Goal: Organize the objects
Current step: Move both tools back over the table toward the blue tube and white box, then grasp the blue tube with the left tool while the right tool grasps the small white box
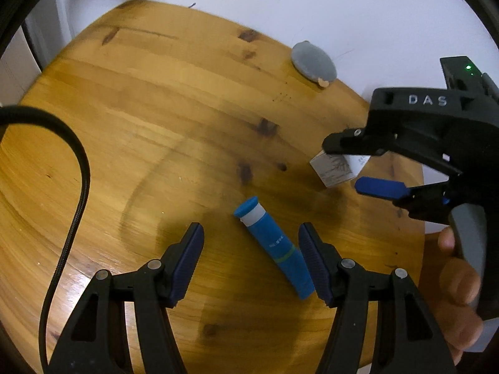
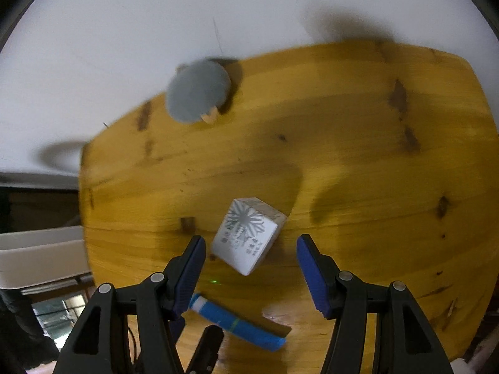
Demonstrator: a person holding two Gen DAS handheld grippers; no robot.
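A blue tube (image 1: 274,246) with a blue cap lies on the round wooden table (image 1: 140,124), just ahead of my open left gripper (image 1: 251,243), close to its right finger. It also shows in the right wrist view (image 2: 237,324). A small white box (image 2: 248,233) with a grey flower print lies tilted on the table between and just ahead of the fingers of my open right gripper (image 2: 251,255). In the left wrist view the right gripper (image 1: 352,168) hovers over the box (image 1: 335,168). A grey disc-shaped thing (image 2: 198,90) sits at the table's far edge.
The grey disc also shows in the left wrist view (image 1: 313,62). A black cable (image 1: 78,193) loops over the table's left side. A white tub (image 2: 40,255) stands beyond the table's left edge. A white wall (image 2: 156,15) is behind the table.
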